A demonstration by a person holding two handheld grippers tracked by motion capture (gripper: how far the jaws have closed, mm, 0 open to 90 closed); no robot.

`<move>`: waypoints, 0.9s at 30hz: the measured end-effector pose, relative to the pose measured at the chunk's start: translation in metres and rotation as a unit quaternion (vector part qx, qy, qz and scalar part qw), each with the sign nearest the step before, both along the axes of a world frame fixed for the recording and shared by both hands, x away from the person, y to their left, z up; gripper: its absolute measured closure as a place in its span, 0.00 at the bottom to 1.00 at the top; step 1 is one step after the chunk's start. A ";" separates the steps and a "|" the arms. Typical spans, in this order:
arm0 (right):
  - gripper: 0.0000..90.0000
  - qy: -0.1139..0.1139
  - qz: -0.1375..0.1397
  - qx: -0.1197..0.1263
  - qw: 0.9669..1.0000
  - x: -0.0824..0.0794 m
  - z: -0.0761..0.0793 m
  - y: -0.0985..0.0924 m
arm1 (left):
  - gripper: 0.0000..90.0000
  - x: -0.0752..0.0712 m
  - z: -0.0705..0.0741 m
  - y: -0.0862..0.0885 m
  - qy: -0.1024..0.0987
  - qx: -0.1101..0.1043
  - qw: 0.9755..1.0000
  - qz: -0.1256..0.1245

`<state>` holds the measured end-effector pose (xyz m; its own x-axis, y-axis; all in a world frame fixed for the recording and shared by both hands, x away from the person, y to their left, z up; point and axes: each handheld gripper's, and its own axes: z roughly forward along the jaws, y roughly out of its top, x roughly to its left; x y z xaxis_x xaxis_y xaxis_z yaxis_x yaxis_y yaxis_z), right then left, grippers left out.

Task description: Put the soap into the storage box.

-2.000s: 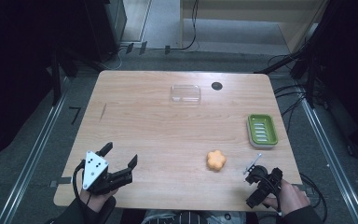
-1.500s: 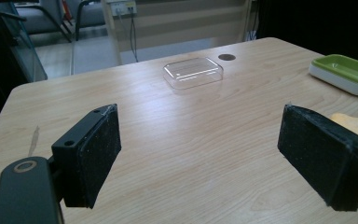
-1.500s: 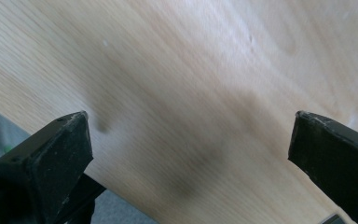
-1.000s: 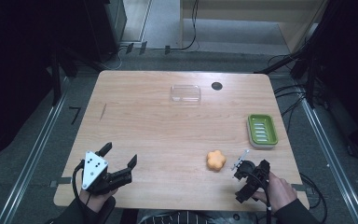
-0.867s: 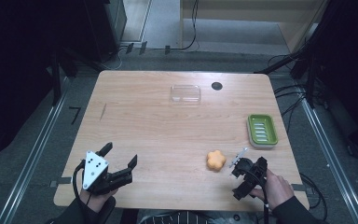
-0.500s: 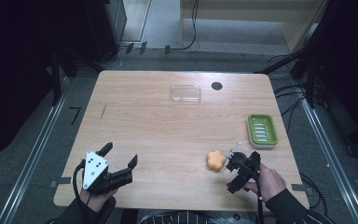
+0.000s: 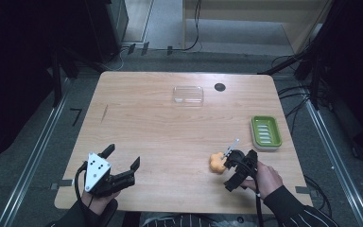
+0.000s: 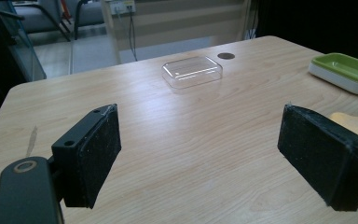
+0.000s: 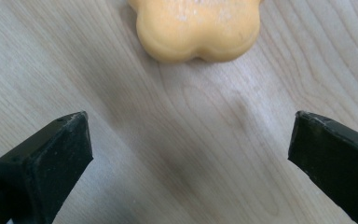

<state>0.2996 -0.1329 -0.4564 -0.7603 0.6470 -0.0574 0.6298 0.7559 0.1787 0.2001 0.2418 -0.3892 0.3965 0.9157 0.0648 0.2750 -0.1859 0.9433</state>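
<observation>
An orange flower-shaped soap (image 7: 215,162) lies on the wooden table (image 7: 160,127) toward the front right. My right gripper (image 7: 228,171) sits just right of it, open, its jaws pointing at the soap. In the right gripper view the soap (image 9: 198,28) lies just beyond the wide-apart jaws of the right gripper (image 9: 191,126), untouched. My left gripper (image 7: 123,157) rests open near the front left edge with nothing between its jaws. From the left gripper (image 8: 200,126) the soap (image 8: 354,125) peeks out behind the right jaw.
A green soap dish (image 7: 266,132) on a white base stands at the right edge, seen too in the left gripper view (image 8: 345,70). A clear plastic box (image 7: 188,94) lies at the back middle beside a dark round hole (image 7: 220,87).
The right gripper has moved from the front right corner forward and left, up to the orange soap. The left gripper has stayed put.
</observation>
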 end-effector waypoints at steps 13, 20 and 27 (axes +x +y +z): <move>0.00 -0.001 0.014 -0.001 1.000 0.017 0.001 0.014 | 0.15 0.000 0.000 0.001 0.000 -0.004 1.000 0.003; 0.00 0.003 0.022 0.003 1.000 0.027 0.000 0.021 | 0.15 0.000 0.000 0.002 0.001 -0.005 1.000 0.002; 0.12 0.005 0.030 -0.007 1.000 0.034 -0.003 0.028 | 0.15 0.001 0.000 0.002 0.001 -0.005 1.000 0.001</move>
